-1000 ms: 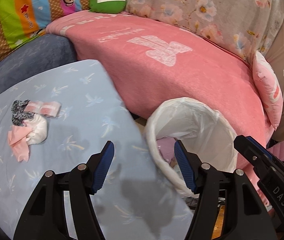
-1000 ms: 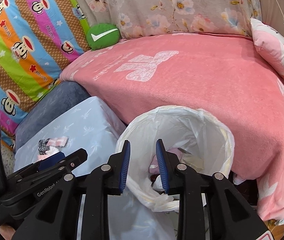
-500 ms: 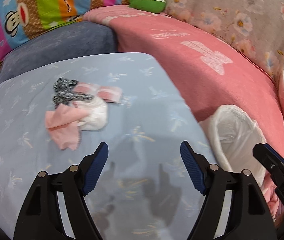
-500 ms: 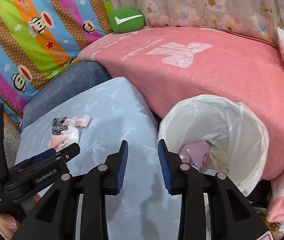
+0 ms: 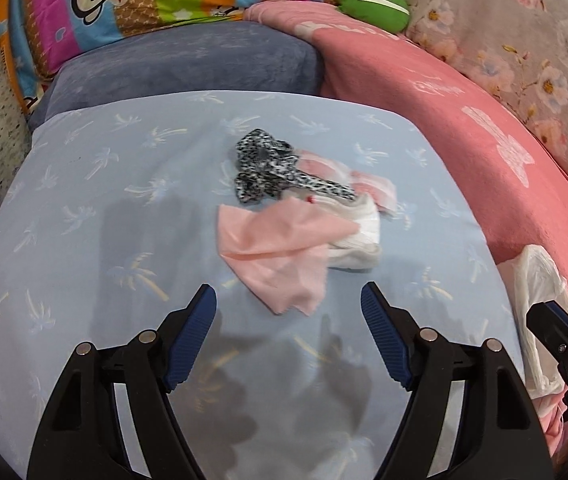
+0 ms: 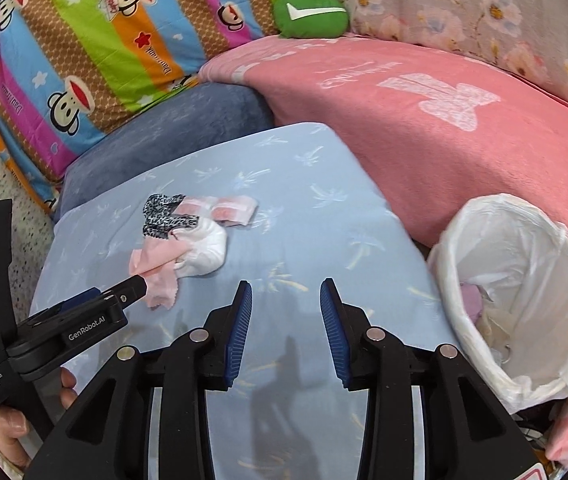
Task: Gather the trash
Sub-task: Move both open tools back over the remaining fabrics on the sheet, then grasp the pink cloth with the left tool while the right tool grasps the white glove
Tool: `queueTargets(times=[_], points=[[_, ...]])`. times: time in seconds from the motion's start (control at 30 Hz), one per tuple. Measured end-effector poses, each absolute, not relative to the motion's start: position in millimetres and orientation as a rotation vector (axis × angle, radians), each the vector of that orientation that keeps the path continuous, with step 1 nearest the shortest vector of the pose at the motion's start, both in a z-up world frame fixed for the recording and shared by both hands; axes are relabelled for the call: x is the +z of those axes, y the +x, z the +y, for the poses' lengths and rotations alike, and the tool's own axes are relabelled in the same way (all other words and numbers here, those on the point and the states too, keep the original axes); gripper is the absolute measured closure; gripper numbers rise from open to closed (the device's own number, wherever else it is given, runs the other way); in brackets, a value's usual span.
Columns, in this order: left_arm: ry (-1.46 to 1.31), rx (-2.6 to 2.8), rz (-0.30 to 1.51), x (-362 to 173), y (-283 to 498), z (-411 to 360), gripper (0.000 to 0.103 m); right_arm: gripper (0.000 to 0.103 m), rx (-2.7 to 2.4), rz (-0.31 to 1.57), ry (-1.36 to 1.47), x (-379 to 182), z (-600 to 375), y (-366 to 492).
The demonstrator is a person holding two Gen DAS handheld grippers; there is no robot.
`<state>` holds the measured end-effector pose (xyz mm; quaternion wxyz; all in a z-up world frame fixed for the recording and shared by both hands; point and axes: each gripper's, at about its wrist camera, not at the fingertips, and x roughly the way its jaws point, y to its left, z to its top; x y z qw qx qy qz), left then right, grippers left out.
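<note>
Both the left gripper (image 5: 287, 312) and right gripper (image 6: 285, 304), opened wider and empty, are now brought from the bin (image 6: 523, 300) toward the trash pile (image 5: 303, 216).

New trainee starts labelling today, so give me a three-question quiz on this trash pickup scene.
1. True or false: the left tongs grip the pink tissue.
2. Which lies nearest the left tongs: A) leopard-print scrap, B) pink tissue, C) green cushion?
3. In the right wrist view, on which side of the blue cloth is the lined bin?

Key: 1. False: both tongs are open and empty, the left ones having just been opening. 2. B. 3. On the right side.
</note>
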<state>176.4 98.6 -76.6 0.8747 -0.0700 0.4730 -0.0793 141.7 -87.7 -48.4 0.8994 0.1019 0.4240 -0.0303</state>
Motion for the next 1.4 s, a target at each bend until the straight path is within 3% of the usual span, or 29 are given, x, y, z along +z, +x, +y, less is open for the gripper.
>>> queueTargets(times=[0.5,0.57,0.73,0.83,0.93,1.4], points=[[-0.177,-0.175,1.026,-100,214,98,0.032,0.067,-0.058,0.881,0.198,-51,-53,170],[-0.182,-0.187,1.039,-104,214,97,0.04,0.067,-0.067,0.889,0.205,-55,-57,172],[-0.235,-0.186,1.086,-115,216,106,0.077,0.067,-0.081,0.919,0.221,-68,-63,179],[-0.256,-0.198,1.091,-113,215,115,0.093,0.067,-0.077,0.928,0.222,-75,-62,184],[-0.26,-0.198,1.076,-109,214,122,0.098,0.067,-0.068,0.944,0.222,-83,-57,192],[-0.262,-0.171,1.056,-104,223,141,0.099,0.068,0.005,1.012,0.23,-121,-19,243]])
